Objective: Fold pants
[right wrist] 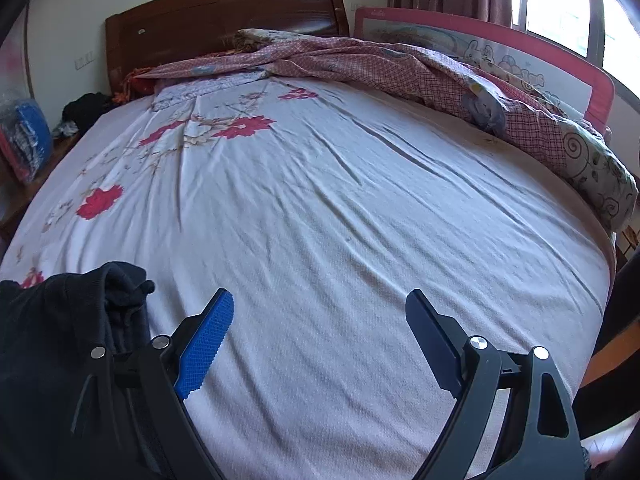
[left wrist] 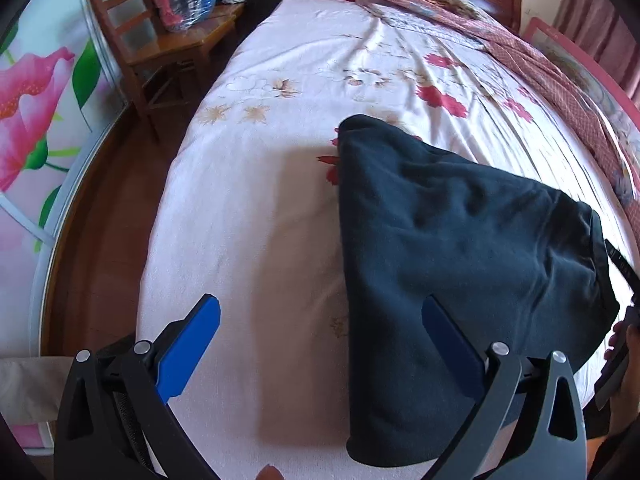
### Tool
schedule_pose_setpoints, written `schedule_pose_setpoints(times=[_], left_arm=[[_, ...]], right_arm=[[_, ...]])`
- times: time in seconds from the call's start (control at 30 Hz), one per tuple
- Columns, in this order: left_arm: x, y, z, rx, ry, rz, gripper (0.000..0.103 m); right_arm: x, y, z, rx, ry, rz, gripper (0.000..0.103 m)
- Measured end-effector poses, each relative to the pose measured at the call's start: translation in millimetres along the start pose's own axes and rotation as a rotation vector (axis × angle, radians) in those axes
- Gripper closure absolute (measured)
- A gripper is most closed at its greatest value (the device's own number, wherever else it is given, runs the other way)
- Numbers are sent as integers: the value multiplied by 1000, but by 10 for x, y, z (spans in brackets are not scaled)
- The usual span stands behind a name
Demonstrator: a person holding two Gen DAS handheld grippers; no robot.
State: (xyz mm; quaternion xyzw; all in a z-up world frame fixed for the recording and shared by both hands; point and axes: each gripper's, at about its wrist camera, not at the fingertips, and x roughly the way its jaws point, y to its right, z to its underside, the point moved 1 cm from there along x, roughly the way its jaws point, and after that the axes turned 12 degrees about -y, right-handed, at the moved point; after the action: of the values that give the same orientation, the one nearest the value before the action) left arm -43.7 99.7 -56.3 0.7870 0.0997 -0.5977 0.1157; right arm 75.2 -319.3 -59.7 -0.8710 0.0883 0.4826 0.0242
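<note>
Dark navy pants (left wrist: 460, 256) lie folded in a flat wedge on the white flowered bed sheet (left wrist: 256, 200), wide end toward the near right. My left gripper (left wrist: 320, 312) is open and empty just above the sheet; its right finger overlaps the pants' near left edge. In the right wrist view the pants (right wrist: 60, 320) bunch at the lower left, beside my right gripper's left finger. My right gripper (right wrist: 320, 312) is open and empty over bare sheet (right wrist: 340, 200). Part of the right gripper (left wrist: 618, 344) shows at the left view's right edge.
A wooden chair (left wrist: 160, 44) with bagged items stands left of the bed on the wood floor. A checked quilt (right wrist: 400, 68) is heaped along the headboard (right wrist: 224, 16) and the pink bed rail (right wrist: 480, 40) on the right. Dark clothes (right wrist: 86, 108) lie at the far left corner.
</note>
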Motion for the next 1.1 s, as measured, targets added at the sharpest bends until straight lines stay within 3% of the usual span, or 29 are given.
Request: schedule_pose_setpoints(times=[0.37,0.77,1.1], left_arm=[[48,-254,-137,-84,9,-43,2],[-26,-599,-236,-176,44,-59,2],[-46,-680,-277,-189,68,-94,2]], right_arm=[[161,-21,13,3,-17,-21,16],[48,-82,-25,-13,8,-19,16],[-82,-66,31,-15,16,-26,16]])
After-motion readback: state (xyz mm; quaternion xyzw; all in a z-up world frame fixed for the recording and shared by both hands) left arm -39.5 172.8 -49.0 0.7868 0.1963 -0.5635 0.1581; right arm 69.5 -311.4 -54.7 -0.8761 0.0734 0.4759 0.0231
